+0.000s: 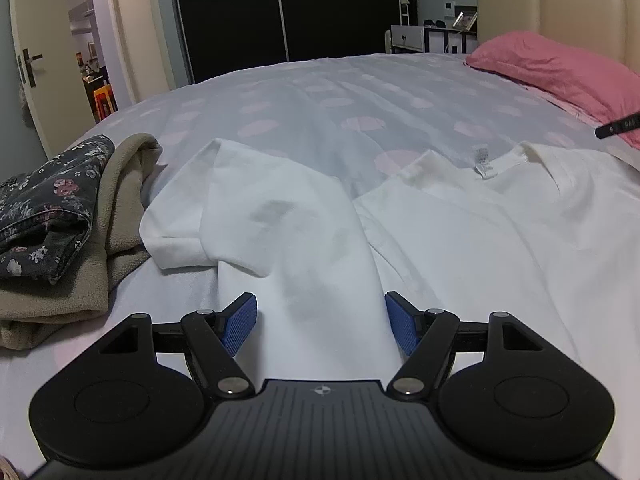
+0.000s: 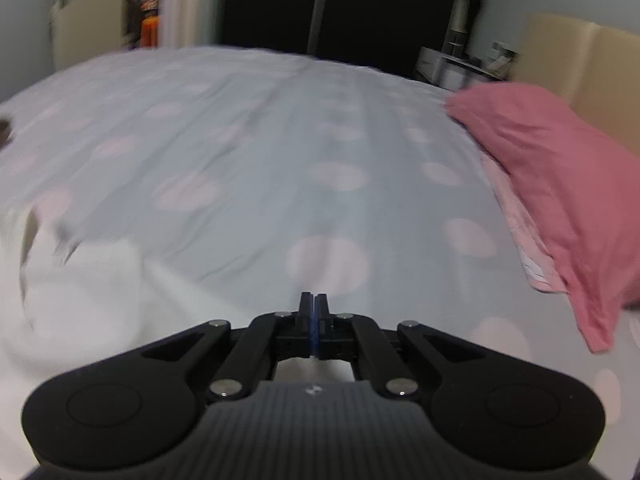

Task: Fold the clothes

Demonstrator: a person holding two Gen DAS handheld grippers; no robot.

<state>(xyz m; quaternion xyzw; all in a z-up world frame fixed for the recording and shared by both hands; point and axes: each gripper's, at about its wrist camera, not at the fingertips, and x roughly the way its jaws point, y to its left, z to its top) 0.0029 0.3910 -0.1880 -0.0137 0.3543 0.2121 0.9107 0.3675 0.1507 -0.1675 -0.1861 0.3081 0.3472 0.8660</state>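
Observation:
A white T-shirt (image 1: 460, 232) lies on the dotted bedsheet (image 1: 320, 92) with its collar and label facing away from me. Its left side is folded over into a long ridge, and the sleeve (image 1: 188, 216) spreads out to the left. My left gripper (image 1: 321, 326) is open just above the bed, and that ridge runs between its blue pads (image 1: 240, 326). My right gripper (image 2: 315, 304) is shut, pads together, over the sheet to the right of the shirt (image 2: 80, 292). White cloth shows beneath its fingers; I cannot tell whether any is pinched. Its black tip (image 1: 618, 128) enters the left wrist view at the right edge.
A dark floral garment (image 1: 44, 212) rests on a beige one (image 1: 120, 200) at the bed's left. A pink pillow (image 2: 560, 184) and padded headboard (image 1: 560, 0) sit at the right. Beyond the bed are a dark wardrobe (image 1: 280, 8) and an open door (image 1: 48, 60).

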